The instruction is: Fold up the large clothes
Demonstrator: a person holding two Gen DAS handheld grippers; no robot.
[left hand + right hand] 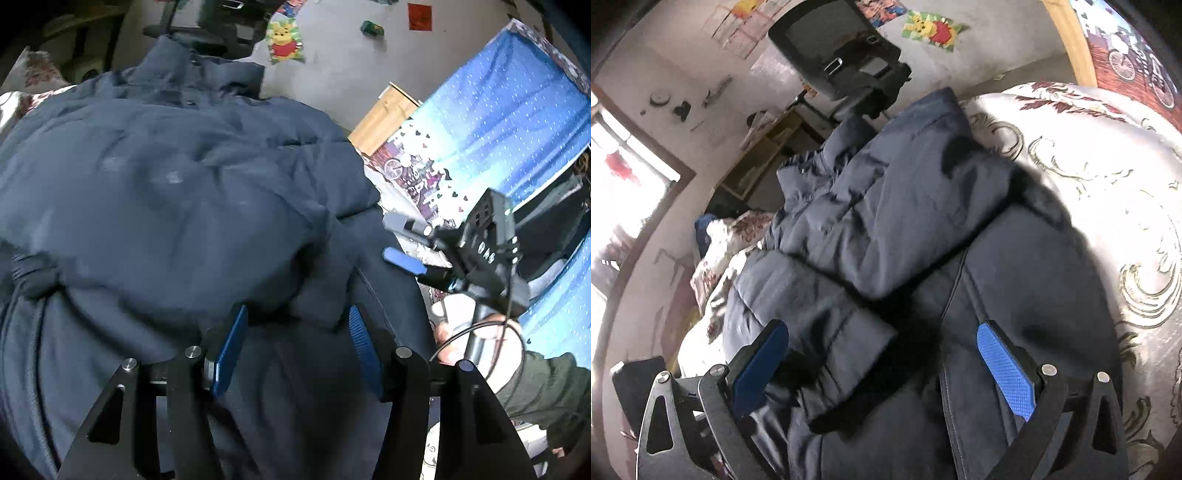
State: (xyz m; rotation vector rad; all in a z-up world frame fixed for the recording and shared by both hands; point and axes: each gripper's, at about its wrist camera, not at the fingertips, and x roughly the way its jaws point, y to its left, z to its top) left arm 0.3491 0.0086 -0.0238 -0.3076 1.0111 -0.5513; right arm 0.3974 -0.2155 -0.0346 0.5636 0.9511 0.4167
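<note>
A large dark navy puffer jacket [166, 177] lies spread on a bed with a white, swirl-patterned cover [1108, 177]. A sleeve [827, 325] is folded across the jacket's body. My left gripper [295, 325] is open, its blue pads just above the jacket's lower part, holding nothing. My right gripper [882, 347] is open over the sleeve cuff and the zipper seam, also empty. In the left wrist view the right gripper [402, 240] shows at the jacket's right edge, held by a gloved hand [476, 332].
A blue dotted sheet [509, 122] and a wooden board [384, 118] are at the bed's right. A black office chair [842, 59] stands beyond the jacket's collar. A wooden shelf [757, 162] and a bright window [624, 192] are at the left.
</note>
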